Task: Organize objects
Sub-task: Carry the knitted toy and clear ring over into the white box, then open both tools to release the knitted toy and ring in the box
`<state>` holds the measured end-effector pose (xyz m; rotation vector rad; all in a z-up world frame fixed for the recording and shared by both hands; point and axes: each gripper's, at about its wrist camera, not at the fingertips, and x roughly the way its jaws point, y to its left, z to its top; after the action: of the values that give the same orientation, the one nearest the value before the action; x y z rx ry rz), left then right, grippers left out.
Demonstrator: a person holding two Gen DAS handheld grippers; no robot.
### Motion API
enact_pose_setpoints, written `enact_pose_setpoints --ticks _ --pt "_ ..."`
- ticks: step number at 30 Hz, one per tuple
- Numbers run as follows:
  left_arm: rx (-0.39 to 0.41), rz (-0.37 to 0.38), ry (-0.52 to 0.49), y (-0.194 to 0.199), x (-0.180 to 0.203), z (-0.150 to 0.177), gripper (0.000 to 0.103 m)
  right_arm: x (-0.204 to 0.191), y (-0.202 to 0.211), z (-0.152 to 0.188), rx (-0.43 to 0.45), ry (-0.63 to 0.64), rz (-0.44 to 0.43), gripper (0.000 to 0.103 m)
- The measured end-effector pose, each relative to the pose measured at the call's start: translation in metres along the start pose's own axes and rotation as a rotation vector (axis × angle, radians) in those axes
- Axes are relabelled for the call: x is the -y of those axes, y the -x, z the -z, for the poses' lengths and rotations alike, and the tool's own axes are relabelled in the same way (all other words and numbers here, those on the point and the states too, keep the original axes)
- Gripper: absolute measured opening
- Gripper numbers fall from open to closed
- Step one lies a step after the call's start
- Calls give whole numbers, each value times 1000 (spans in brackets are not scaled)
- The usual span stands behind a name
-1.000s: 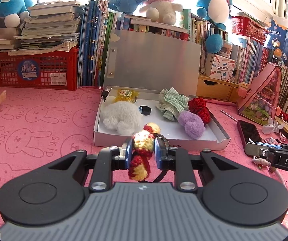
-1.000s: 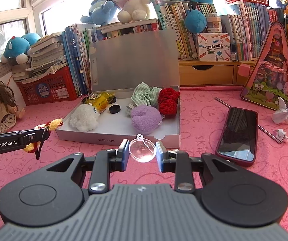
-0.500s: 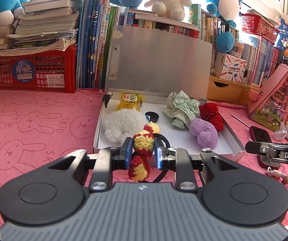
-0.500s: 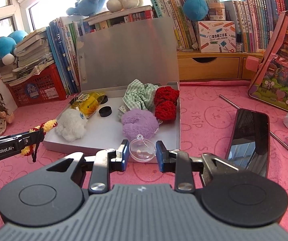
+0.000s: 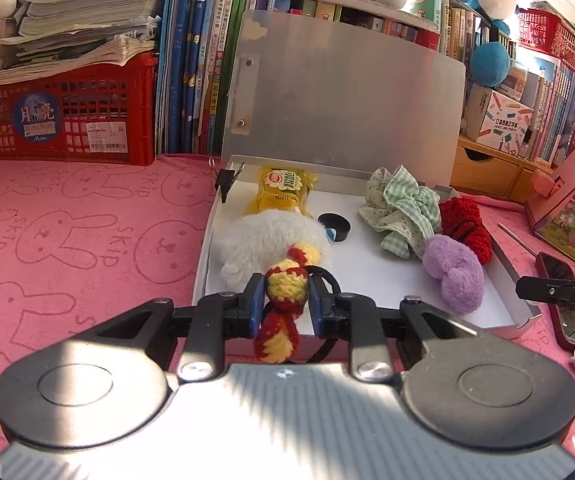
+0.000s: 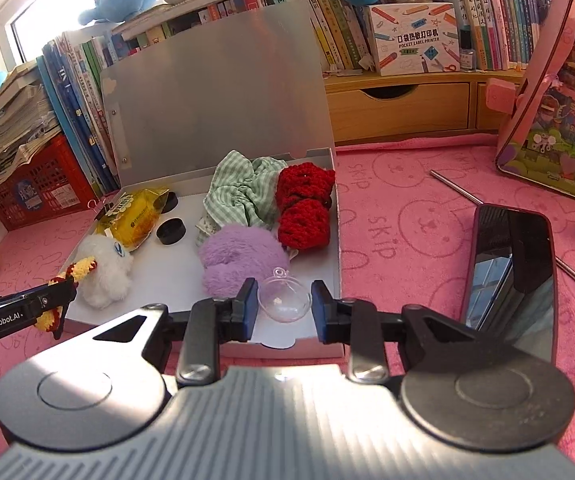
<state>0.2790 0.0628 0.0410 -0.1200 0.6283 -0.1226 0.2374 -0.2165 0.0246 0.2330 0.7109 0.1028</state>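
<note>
Two grippers are each closed on a small thing at the near edge of the open silver box point(image 5: 499, 252). The left gripper point(image 5: 286, 305) pinches a red-and-yellow crocheted piece point(image 5: 287, 286) across its fat yellow middle; this looks light and squashy, so the pads can bite into the yarn without harm, though its loose tail may snag on the box rim. The right gripper point(image 6: 283, 305) clasps a clear plastic half-sphere point(image 6: 285, 298) across its widest part, over the box's near right corner. That shell looks thin, smooth and easily cracked or popped out sideways, so a gentle hold on the rim seems wisest. Inside the box lie a white plush point(image 5: 267, 240), a yellow packet point(image 5: 281, 194), a black cap point(image 5: 335, 227), checked cloth point(image 5: 403, 208), red yarn balls point(image 6: 305, 208) and a purple pompom point(image 6: 243, 258), leaving bare floor at the near middle. Under the box spreads a soft pink rabbit-print mat point(image 5: 71, 240); a phone point(image 6: 511, 276) lies right of the box, while books and a red crate point(image 5: 63, 116) stand behind and left of it.
</note>
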Motion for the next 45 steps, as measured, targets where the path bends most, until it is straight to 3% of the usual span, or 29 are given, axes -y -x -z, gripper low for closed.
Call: enact_pose_setpoints --ticks 13,38,41,42,45 --pt "-27 -44 -53 -34 -1 -7 28 0 -36 -2 -63 0 3 33" --pt "-35 -111 -81 -80 2 -27 28 3 -72 -27 -71 -31 10 34" --pt "-36 -107 -90 -79 2 -26 34 6 -72 -25 -68 -37 -1 37" --pt "-36 -107 -93 -78 3 -25 42 7 -70 -25 -65 -46 -9 46" --pt "-35 -67 -90 -74 2 -24 57 10 -66 -27 -53 -71 -27 58"
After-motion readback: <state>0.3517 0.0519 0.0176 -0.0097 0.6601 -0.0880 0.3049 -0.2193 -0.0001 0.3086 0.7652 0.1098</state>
